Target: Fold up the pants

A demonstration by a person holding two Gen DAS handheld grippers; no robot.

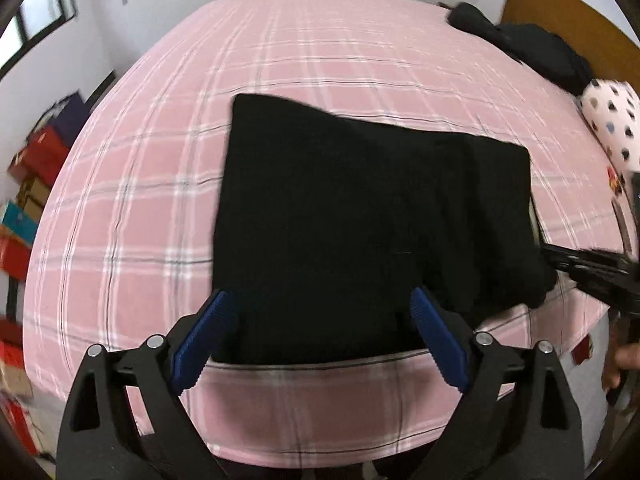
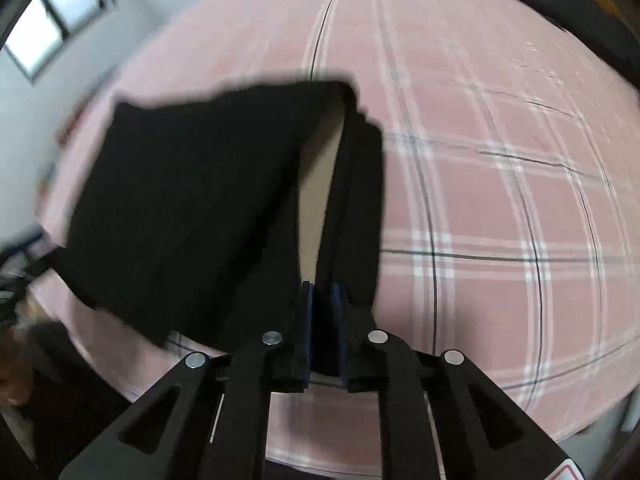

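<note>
while the left wrist view looked down on the black pants [image 1: 360, 216] lying folded on the pink plaid bed [image 1: 160, 184], the left gripper [image 1: 320, 336] hung over their near edge with its blue pads spread wide and nothing between them. only that view showed the dark clothes [image 1: 532, 48] piled at the far right of the bed beside the wooden headboard [image 1: 580, 16], a spotted pillow [image 1: 612, 120] next to them, and stacked boxes [image 1: 32, 184] along the wall on the left. the right gripper [image 1: 592, 268] entered there from the right edge as a dark blur against the pants' side.

the right wrist view, smeared by motion, showed what the other could not: the right gripper [image 2: 323, 320] was closed on a strip of the pants [image 2: 192, 208] at their right edge, the pads pressed onto the cloth. a pale gap opened between that strip and the main dark panel. a window [image 2: 52, 28] sat in the upper left, and the dark clothes [image 2: 580, 12] blocked the far right corner of the bed [image 2: 500, 200].
</note>
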